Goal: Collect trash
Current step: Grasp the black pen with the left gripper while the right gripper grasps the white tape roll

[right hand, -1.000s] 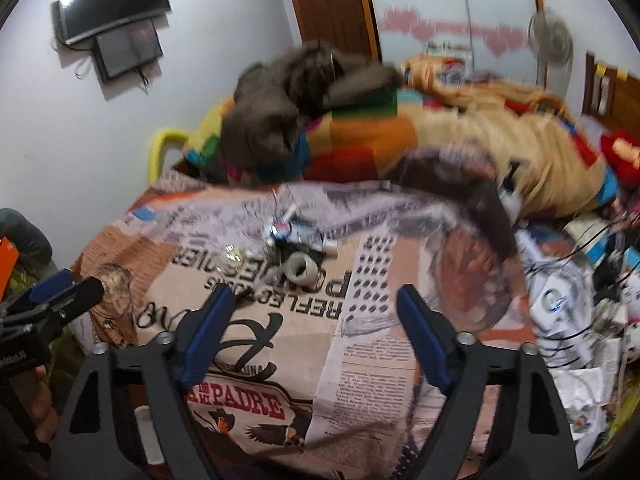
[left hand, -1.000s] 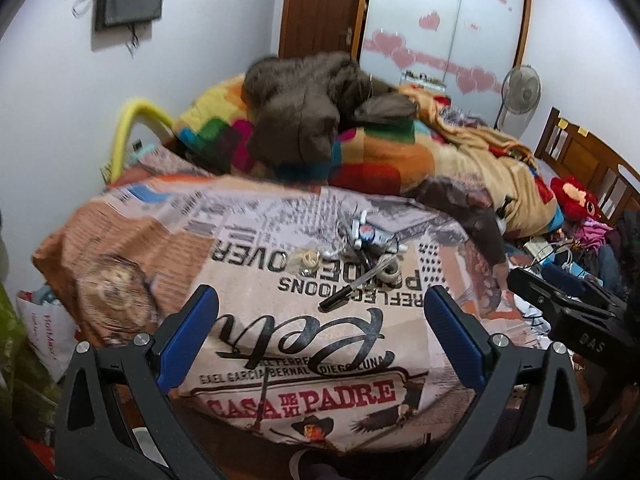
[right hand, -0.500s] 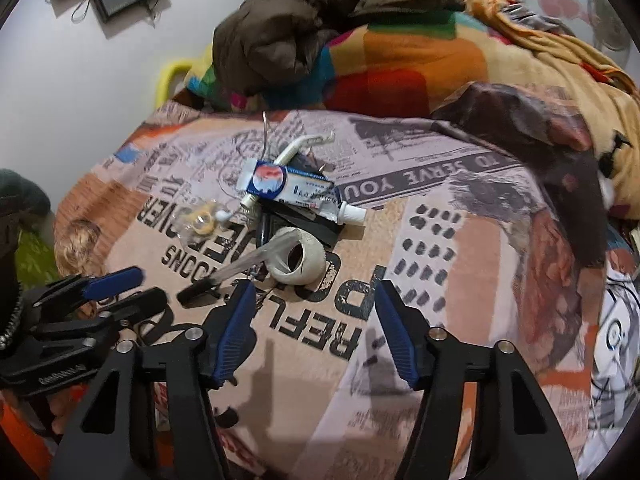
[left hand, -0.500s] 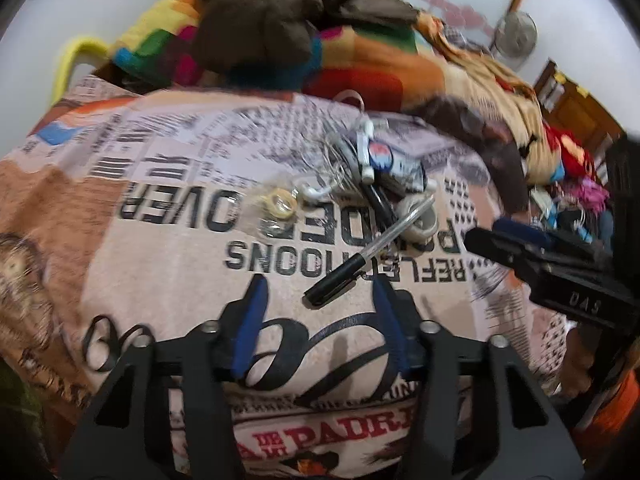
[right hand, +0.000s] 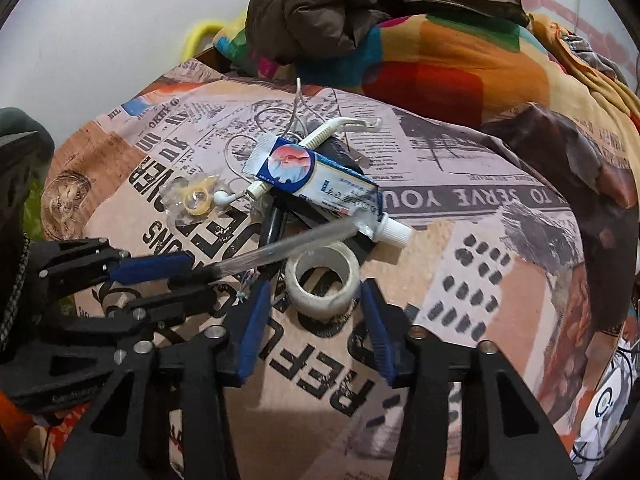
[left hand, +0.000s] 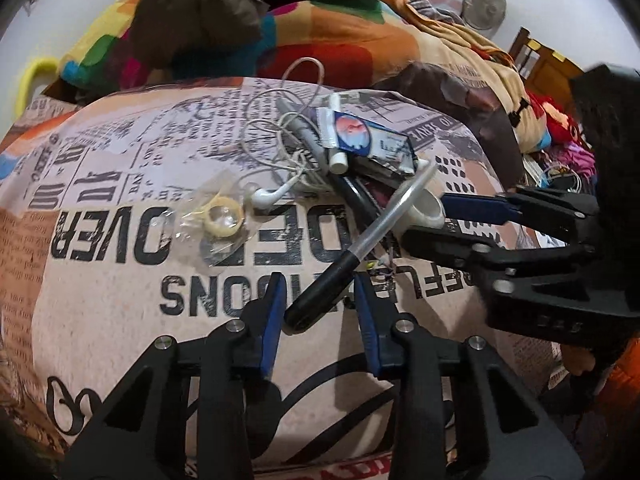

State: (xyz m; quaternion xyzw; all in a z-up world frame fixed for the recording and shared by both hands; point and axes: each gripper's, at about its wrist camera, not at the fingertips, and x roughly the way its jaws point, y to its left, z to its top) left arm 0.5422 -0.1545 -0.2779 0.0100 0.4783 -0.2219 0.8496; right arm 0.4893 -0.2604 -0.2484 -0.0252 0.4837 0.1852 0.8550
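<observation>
Trouble looks likeliest at the pen (left hand: 360, 248): the left gripper (left hand: 316, 312) has its jaws apart on either side of the black cap end, not yet clamped, while the clear barrel lies propped on the tape roll (right hand: 322, 280) toward two o'clock. I judge that a squeeze on the rounded cap could squirt the pen sideways or lever the roll. The right gripper (right hand: 316, 320) brackets that roll, jaws apart with the blue pads just beside its walls; closing hard might crush or tip the ring, and lifting it could drag the pen resting on it.

The rest of the trash pile sits on the printed bedspread (left hand: 120, 280): toothpaste tube (right hand: 320, 188) at twelve o'clock of the roll, earphones (left hand: 276, 184) tangled at eleven, a small bagged ring (left hand: 220, 220) at ten.

Compared with half a second ago, both grippers have pushed in and narrowed; then the pen lay just ahead of the left fingers, the roll ahead of the right.
</observation>
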